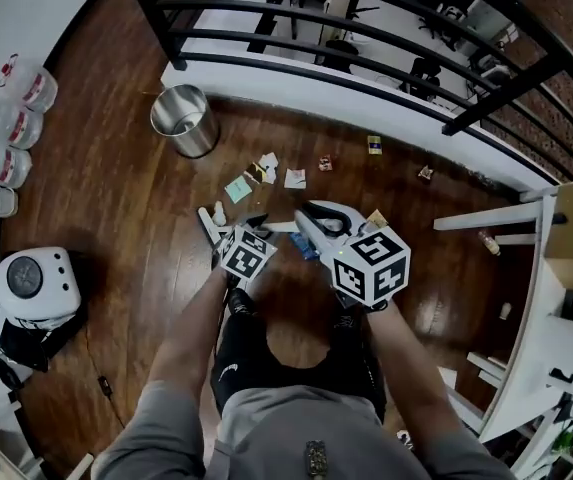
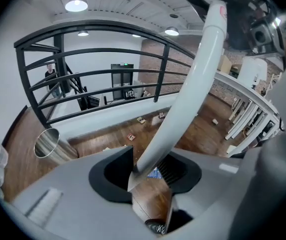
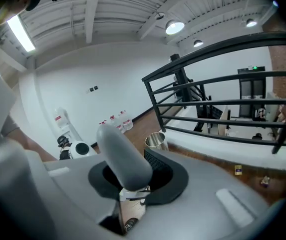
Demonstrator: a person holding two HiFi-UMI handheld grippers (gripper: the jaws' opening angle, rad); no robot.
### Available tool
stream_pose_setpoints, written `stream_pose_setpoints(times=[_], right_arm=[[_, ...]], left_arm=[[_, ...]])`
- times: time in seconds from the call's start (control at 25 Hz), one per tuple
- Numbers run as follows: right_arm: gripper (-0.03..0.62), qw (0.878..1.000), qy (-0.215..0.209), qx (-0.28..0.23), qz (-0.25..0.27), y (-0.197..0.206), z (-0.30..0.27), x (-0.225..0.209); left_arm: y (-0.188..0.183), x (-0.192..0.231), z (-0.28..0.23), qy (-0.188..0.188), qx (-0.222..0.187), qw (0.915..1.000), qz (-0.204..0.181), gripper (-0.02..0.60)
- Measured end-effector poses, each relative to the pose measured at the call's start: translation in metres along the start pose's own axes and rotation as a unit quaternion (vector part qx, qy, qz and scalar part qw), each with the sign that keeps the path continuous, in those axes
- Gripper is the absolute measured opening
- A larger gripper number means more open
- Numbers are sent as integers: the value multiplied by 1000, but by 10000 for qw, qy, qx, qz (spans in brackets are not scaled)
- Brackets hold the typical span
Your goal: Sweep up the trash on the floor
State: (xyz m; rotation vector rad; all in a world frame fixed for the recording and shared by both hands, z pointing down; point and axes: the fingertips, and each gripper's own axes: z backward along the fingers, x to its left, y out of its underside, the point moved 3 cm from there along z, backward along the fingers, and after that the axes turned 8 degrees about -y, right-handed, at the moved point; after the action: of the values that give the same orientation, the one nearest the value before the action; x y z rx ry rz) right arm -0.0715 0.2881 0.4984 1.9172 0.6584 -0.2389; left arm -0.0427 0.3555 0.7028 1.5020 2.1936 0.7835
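Observation:
My left gripper point(image 1: 234, 232) point(image 2: 145, 176) is shut on a long white handle point(image 2: 192, 79) that slants up to the right between its jaws. A thick grey handle point(image 3: 123, 159) stands in my right gripper point(image 1: 318, 230) point(image 3: 131, 186), which is shut on it. Both grippers point down at the wooden floor just ahead of the person's feet. Paper scraps point(image 1: 266, 168) and small wrappers point(image 1: 375, 144) lie scattered on the floor beyond the grippers. A blue scrap point(image 1: 306, 249) point(image 2: 154, 173) lies right below them. What the handles end in is hidden.
A steel waste bin point(image 1: 184, 120) point(image 3: 155, 140) stands at the back left near the black railing point(image 1: 366, 38). Water jugs point(image 1: 6, 118) and a white appliance point(image 1: 31, 283) line the left wall. White shelving point(image 1: 556, 298) fills the right side.

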Motion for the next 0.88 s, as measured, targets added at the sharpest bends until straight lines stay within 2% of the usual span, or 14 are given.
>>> stream_pose_setpoints(times=[0.24, 0.48, 0.88], right_arm=[[58, 9961, 787, -176, -352, -2, 52, -39], [57, 9859, 1489, -391, -650, 4, 118, -80], [57, 9590, 2497, -805, -1071, 27, 221, -127]], left_arm=[[-46, -44, -30, 643, -144, 9969, -420, 146], [-93, -103, -62, 1189, -241, 9888, -871, 147], [-151, -204, -103, 2068, -408, 9640, -1618, 149]])
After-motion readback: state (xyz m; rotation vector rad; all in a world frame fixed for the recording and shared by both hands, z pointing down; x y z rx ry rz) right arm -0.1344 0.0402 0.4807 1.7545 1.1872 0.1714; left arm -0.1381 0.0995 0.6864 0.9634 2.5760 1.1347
